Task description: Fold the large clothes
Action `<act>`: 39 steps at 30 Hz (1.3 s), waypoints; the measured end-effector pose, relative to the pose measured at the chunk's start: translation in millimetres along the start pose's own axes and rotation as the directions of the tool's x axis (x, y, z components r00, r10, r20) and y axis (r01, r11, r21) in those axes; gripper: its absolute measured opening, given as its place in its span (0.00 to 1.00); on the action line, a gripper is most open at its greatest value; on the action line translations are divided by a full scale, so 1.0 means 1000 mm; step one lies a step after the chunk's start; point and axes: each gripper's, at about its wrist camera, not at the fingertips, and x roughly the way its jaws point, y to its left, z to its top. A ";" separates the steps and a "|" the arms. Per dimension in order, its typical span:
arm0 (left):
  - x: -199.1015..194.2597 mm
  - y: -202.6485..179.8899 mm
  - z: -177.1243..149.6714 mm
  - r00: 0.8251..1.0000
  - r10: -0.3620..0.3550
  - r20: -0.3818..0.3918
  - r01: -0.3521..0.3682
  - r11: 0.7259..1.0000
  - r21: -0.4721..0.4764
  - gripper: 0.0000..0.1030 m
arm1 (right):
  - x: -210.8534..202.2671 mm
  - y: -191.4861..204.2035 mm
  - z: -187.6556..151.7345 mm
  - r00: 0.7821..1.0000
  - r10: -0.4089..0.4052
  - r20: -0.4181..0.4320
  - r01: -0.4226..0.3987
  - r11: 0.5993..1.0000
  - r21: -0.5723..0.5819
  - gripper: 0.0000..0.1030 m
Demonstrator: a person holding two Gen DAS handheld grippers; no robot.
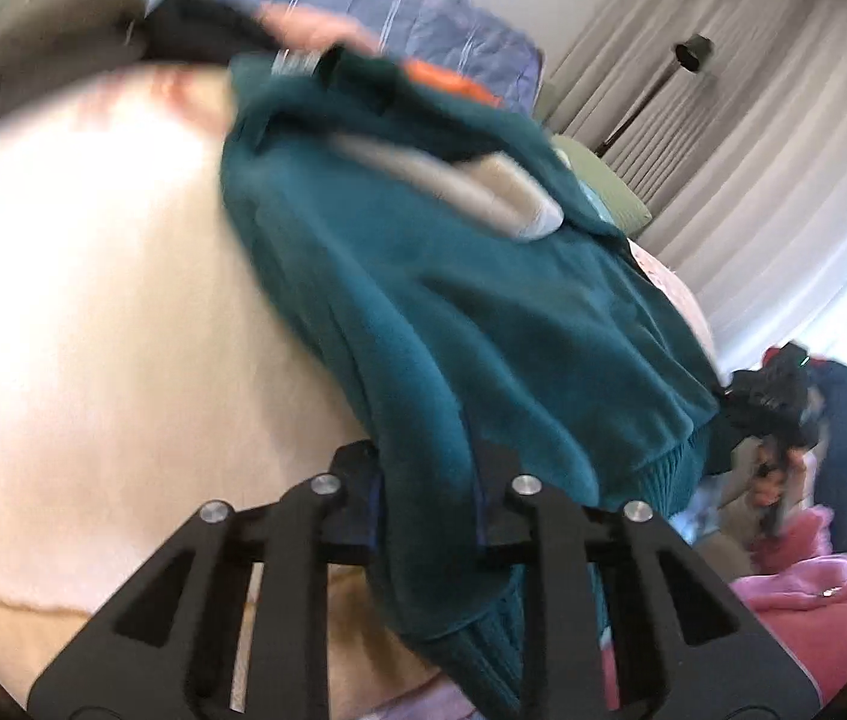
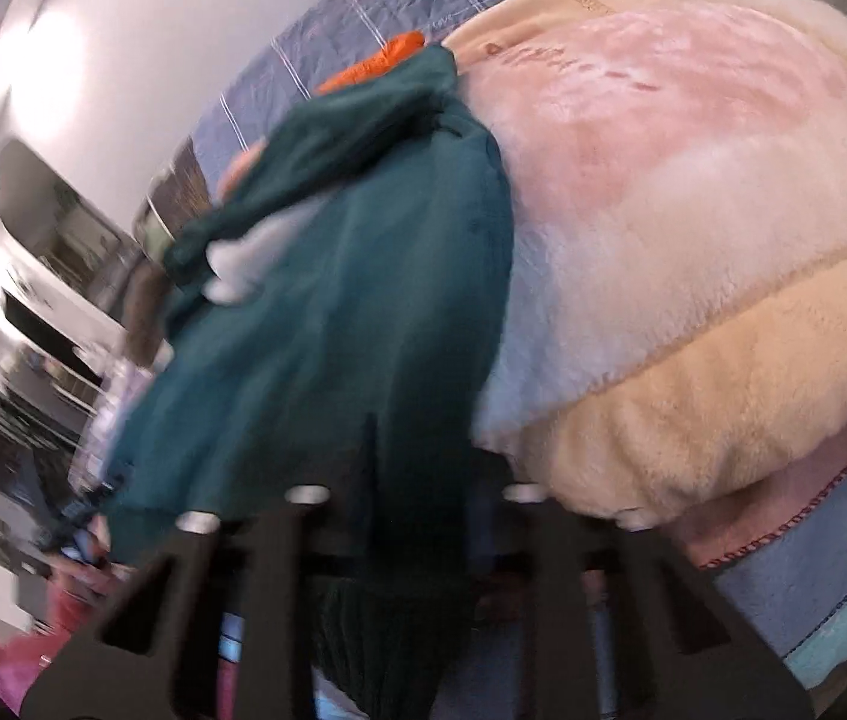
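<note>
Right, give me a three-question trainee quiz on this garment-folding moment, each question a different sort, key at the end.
1. True or false: the left gripper has its pads pressed on the teal sweater.
2. Multiple choice: in the right wrist view, what lies directly right of the teal sweater? A) a wooden chair B) a fluffy cream and pink blanket C) a cardboard box
3. Fill in: the right gripper grips the sweater at its ribbed ____.

Key: 1 true. 2 B. 3 hem.
</note>
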 end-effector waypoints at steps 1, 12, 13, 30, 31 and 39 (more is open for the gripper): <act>-0.005 -0.009 0.005 0.999 0.023 0.029 -0.024 0.999 0.042 0.19 | -0.007 0.004 0.004 1.000 0.018 0.023 -0.018 1.000 -0.006 0.19; -0.069 -0.043 0.055 0.968 -0.011 0.249 -0.012 0.996 0.092 0.18 | -0.069 0.056 0.045 0.949 0.219 0.228 -0.203 0.975 -0.092 0.17; -0.075 -0.042 0.053 0.966 -0.022 0.259 0.000 0.997 0.083 0.18 | -0.074 0.056 0.044 0.944 0.227 0.241 -0.212 0.973 -0.087 0.17; -0.046 -0.028 0.151 0.986 0.050 0.162 -0.052 0.999 0.007 0.22 | -0.016 0.072 0.144 0.962 0.076 0.264 -0.074 0.997 -0.019 0.18; -0.030 -0.016 0.168 0.989 0.052 0.140 -0.049 0.999 -0.024 0.23 | -0.005 0.069 0.156 0.964 0.054 0.261 -0.058 0.998 0.009 0.18; 0.082 0.075 0.203 0.993 0.114 -0.023 -0.116 0.963 -0.245 0.29 | 0.122 0.032 0.205 0.993 -0.102 0.060 0.095 0.990 0.106 0.29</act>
